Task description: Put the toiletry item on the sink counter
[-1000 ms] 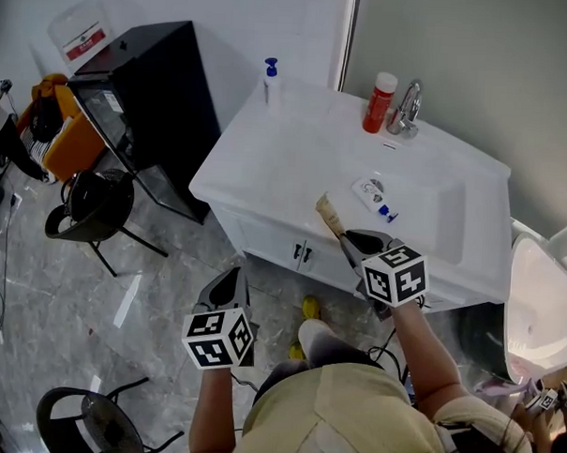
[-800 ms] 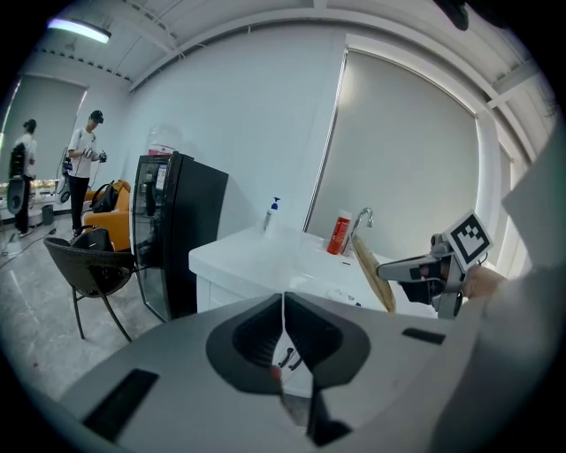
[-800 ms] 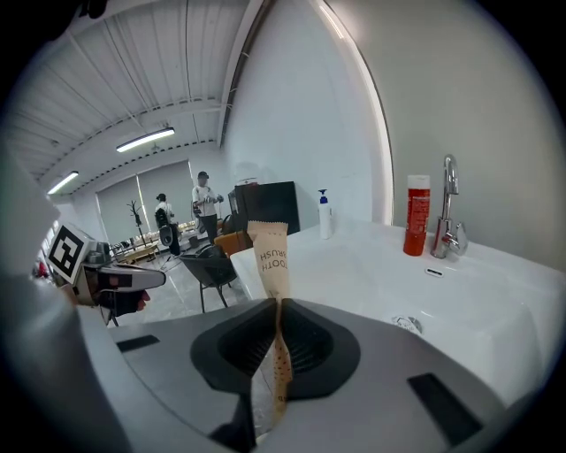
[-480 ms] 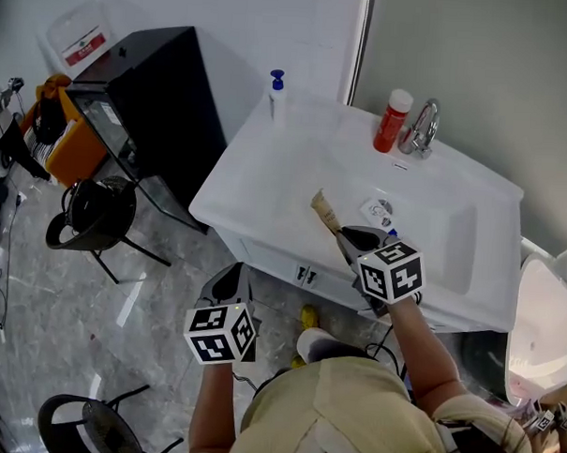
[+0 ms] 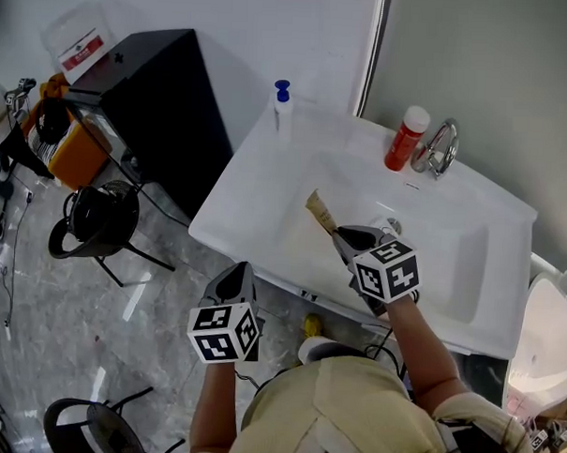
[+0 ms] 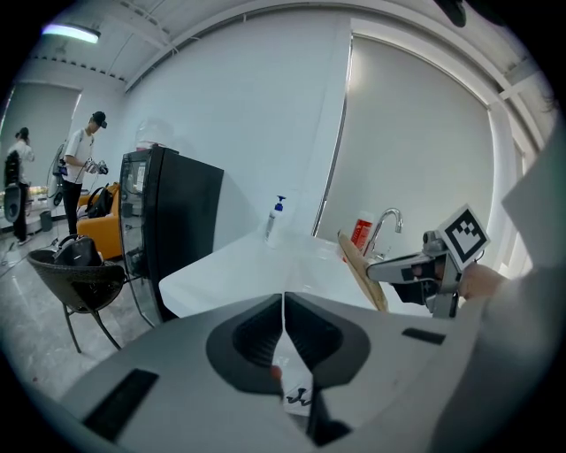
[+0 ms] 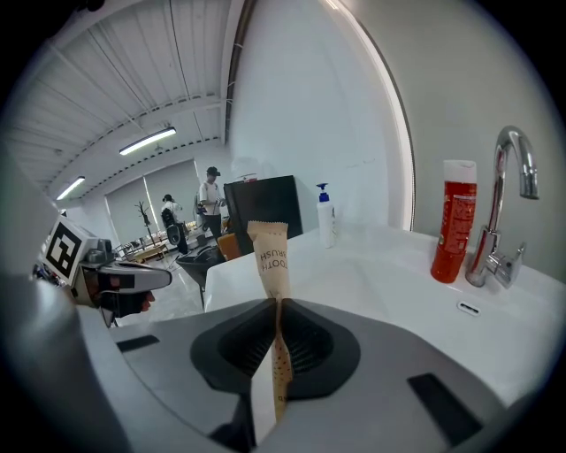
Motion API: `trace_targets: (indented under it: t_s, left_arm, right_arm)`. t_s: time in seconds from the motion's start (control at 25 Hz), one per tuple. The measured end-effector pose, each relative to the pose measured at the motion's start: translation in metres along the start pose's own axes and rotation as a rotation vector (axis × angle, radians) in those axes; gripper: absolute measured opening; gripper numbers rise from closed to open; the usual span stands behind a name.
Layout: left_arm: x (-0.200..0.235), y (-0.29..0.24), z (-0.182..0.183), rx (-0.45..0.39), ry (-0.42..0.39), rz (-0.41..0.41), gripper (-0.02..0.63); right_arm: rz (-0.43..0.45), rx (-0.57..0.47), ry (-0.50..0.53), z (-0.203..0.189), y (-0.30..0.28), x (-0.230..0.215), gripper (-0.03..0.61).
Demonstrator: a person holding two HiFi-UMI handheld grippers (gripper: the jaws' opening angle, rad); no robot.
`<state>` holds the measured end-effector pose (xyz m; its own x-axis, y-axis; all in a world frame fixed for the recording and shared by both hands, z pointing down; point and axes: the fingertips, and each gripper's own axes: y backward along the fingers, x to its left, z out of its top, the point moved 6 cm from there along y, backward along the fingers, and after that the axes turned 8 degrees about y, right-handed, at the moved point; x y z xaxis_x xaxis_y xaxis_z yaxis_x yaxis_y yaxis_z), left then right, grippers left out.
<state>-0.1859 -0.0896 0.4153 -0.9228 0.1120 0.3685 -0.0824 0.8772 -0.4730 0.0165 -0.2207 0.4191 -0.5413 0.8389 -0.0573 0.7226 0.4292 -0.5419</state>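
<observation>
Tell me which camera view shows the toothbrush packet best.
The right gripper view: the toothbrush packet stands close up, pinched in the right claw, its print readable. The head view shows it small, sticking out of that claw over the sink counter. The left gripper view shows it far off, a slanted tan strip.

the lower part of the paper toothbrush packet is hidden inside the right claw, whose jaws press onto it; from the head view only its tip pokes out past the jaws. just under the left claw, whose jaws are together, a white scrap with dark marks is too small to make out. ahead and right of the right claw, the red bottle carries print too small to read. far right of that claw, a white bowl-shaped fixture is cut off by the picture's edge.
</observation>
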Motion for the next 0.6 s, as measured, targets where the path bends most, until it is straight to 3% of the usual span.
trace_targets:
  t_s: [0.6]
  left_arm:
    - [-0.004,-0.063,0.041,-0.016,0.006,0.026,0.043]
  right_arm:
    - [0.053,0.018,0.027,0.011,-0.037,-0.04,0.043]
